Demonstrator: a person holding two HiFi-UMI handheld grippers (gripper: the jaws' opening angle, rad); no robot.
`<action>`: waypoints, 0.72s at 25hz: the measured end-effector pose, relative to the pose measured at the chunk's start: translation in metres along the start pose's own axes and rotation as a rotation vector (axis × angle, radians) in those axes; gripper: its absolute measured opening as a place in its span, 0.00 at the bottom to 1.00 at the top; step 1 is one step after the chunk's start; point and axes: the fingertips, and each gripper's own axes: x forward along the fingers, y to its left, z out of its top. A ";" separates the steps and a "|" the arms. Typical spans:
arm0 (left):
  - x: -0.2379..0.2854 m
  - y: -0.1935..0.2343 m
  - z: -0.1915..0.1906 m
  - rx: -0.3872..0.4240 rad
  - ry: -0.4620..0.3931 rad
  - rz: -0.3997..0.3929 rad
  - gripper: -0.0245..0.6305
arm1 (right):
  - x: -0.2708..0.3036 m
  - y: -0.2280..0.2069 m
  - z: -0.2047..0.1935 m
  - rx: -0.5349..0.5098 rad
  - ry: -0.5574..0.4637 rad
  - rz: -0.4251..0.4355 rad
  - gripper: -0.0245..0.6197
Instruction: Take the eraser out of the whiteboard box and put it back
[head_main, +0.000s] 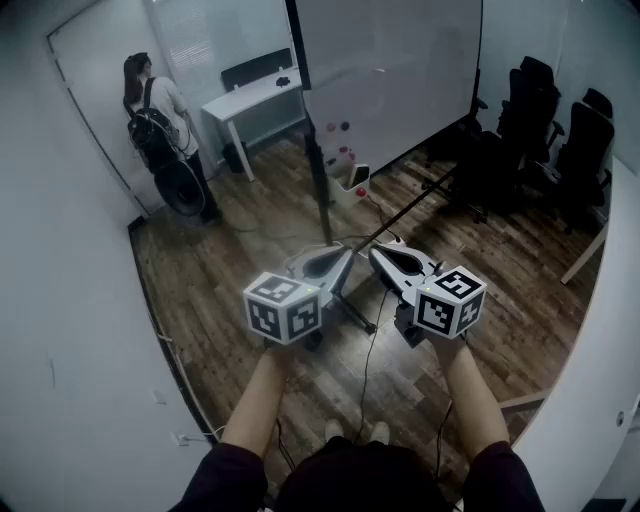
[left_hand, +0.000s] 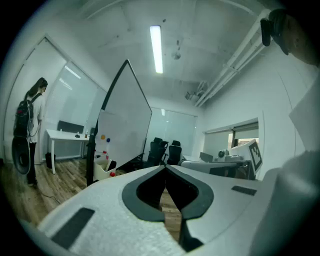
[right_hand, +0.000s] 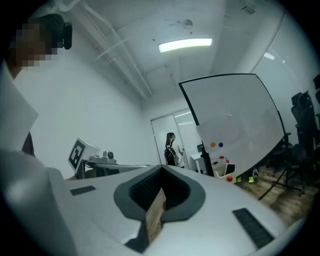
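The whiteboard (head_main: 385, 70) stands on its frame across the room. At its foot a white box (head_main: 350, 188) hangs low, with a dark block, seemingly the eraser (head_main: 361, 176), upright in it. The box (left_hand: 102, 170) also shows in the left gripper view, and again, as the box (right_hand: 221, 170), in the right gripper view. My left gripper (head_main: 348, 251) and right gripper (head_main: 374, 251) are held side by side at waist height, well short of the board. Both point roughly level toward it. Each has its jaws together at the tips with nothing between them.
A person with a backpack (head_main: 158, 125) stands at the far left by a wall. A white desk (head_main: 255, 98) is behind the board, and black office chairs (head_main: 555, 140) line the right. Cables (head_main: 368, 345) and the board's stand legs (head_main: 350, 310) cross the wooden floor ahead.
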 end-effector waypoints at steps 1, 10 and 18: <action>0.001 0.001 0.000 0.000 0.000 0.001 0.04 | 0.000 -0.001 0.000 -0.001 0.000 0.000 0.04; 0.002 0.002 -0.003 -0.002 0.002 -0.001 0.04 | 0.001 -0.002 -0.004 -0.024 0.012 -0.005 0.04; 0.005 0.000 -0.003 -0.002 -0.005 -0.003 0.04 | -0.004 -0.011 -0.003 0.011 -0.009 -0.013 0.04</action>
